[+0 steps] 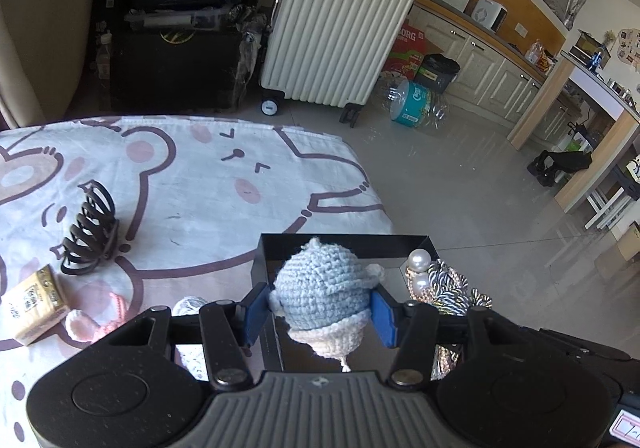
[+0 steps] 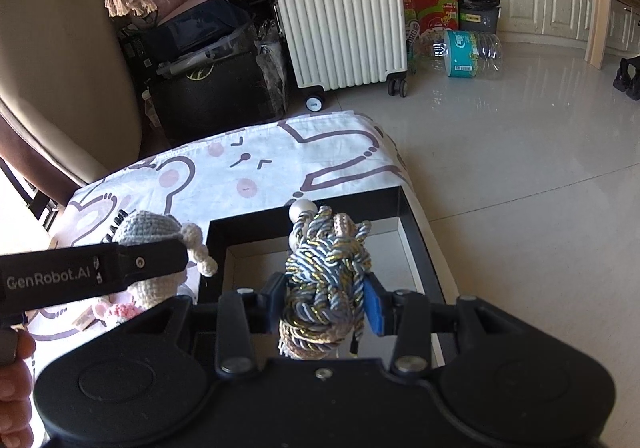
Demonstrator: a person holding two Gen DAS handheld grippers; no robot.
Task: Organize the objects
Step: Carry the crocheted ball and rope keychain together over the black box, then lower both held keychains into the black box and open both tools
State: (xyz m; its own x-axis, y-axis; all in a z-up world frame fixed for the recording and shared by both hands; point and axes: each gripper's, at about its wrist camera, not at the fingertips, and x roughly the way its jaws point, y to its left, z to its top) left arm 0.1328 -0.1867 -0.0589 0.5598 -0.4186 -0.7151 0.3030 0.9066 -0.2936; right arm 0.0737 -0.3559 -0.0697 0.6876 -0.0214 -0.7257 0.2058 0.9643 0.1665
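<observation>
Landmark: black open box (image 1: 416,244), white-floored, standing at the right edge of the bear-print cloth (image 1: 208,184) that covers the tabletop.

Left wrist view, left to right:
- Tan printed packet (image 1: 34,302), far left of the box, lying flat on the cloth.
- Dark claw hair clip (image 1: 90,234), left of the box, just beyond the packet.
- Pink-and-white crochet piece (image 1: 90,322), left of the box, near the packet; partly hidden by the gripper body.
- Left gripper (image 1: 320,312): jaws clenched on the blue-and-white crochet toy (image 1: 324,288), blue pads pressed to both its sides; toy held over the box's left part.
- Pearl-trimmed twisted cord bundle (image 1: 444,284), over the box's right part; what holds it is cut off in this view.

Right wrist view, left to right:
- A person's fingers (image 2: 16,388) at the left border.
- Left gripper (image 2: 156,260) seen side-on, the crochet toy (image 2: 152,226) in it, over the box's left wall. The clip and packet do not show here.
- Box (image 2: 412,240): white interior visible and bare.
- Right gripper (image 2: 326,308): jaws grasping the cord bundle (image 2: 328,272), held above the box interior, one pearl at its far end.
- White ribbed suitcase (image 2: 340,12) on the floor, well beyond the box.
</observation>
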